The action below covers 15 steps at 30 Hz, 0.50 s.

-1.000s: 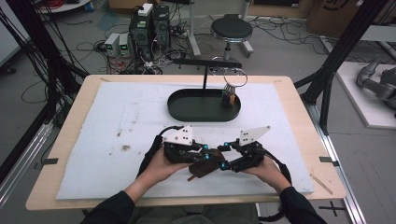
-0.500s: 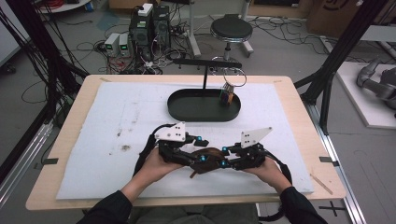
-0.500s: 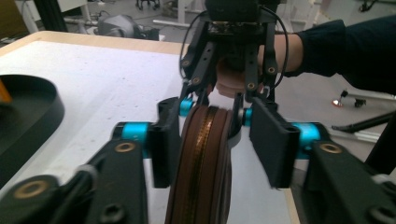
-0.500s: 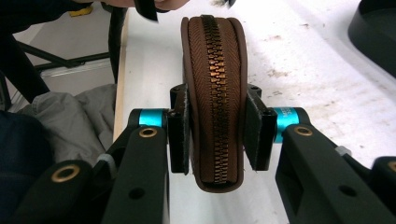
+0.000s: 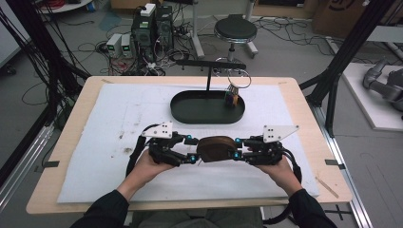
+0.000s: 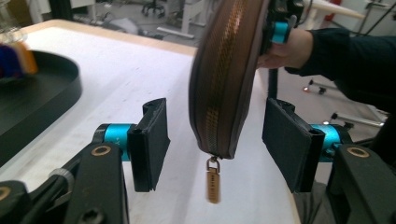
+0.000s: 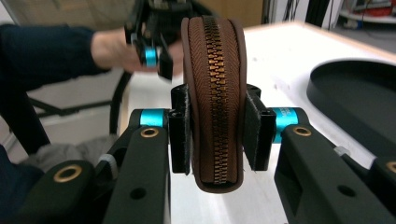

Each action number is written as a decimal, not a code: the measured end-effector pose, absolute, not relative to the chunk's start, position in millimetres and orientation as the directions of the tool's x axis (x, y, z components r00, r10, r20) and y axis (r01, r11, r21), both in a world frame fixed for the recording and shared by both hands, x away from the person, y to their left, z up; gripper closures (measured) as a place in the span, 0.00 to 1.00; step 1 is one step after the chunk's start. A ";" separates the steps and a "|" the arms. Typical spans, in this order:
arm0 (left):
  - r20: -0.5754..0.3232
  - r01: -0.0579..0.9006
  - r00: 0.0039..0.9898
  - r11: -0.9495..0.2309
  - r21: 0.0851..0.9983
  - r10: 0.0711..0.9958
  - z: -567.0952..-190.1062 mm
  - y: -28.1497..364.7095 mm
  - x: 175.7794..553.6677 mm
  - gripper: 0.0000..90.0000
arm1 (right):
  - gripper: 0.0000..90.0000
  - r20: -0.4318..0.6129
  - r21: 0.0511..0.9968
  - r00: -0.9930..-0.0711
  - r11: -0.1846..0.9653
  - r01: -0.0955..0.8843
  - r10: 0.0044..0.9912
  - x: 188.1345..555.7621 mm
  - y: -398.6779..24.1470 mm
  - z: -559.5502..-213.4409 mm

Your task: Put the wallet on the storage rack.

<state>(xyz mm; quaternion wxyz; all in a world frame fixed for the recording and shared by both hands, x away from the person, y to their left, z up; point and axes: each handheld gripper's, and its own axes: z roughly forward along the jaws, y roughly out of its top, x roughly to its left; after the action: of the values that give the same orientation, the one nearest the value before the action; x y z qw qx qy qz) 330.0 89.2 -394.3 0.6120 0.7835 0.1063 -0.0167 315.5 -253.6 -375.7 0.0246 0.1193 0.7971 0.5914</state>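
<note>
A brown zippered pouch (image 5: 216, 148) hangs on edge between my two grippers, just above the white mat. My right gripper (image 5: 237, 152) is shut on it. In the right gripper view the pads (image 7: 180, 135) press both sides of the pouch (image 7: 215, 93), having just closed there. My left gripper (image 5: 192, 154) is open, and its jaws have just been opening. In the left gripper view its pads (image 6: 154, 140) stand clear on either side of the pouch's end (image 6: 224, 79). A brass zipper pull (image 6: 213, 184) dangles between them.
A black oval tray (image 5: 190, 116) lies on the white mat (image 5: 109, 142) beyond the grippers. A T-shaped stand (image 5: 209, 64) rises from it, and a small colourful object with a ring (image 5: 233, 95) stands at its right end. Wooden table edges frame the mat.
The left gripper has let go of the pouch and opened, and the right gripper has closed on it. The hands have drawn slightly apart, so the pouch now shows between them.
</note>
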 end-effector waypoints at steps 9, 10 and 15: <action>-0.131 0.145 0.988 -0.209 0.967 0.081 -394.5 81.8 329.2 0.69 | 0.76 0.099 0.955 -0.975 0.255 0.149 0.198 313.1 -249.6 -372.8; -0.130 0.142 0.989 -0.211 0.967 0.073 -393.8 82.0 328.6 0.71 | 0.75 0.104 0.955 -0.975 0.254 0.153 0.196 313.3 -249.9 -372.7; -0.106 0.117 0.993 -0.243 0.963 0.057 -388.4 81.2 325.6 0.75 | 0.71 0.109 0.952 -0.979 0.265 0.153 0.173 314.8 -252.0 -372.8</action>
<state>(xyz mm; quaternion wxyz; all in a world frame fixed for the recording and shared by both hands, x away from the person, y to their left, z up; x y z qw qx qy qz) 325.6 81.2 -388.4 0.6129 0.7879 0.0553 -0.0243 314.8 -252.0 -372.8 0.0086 0.1026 0.7952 0.5975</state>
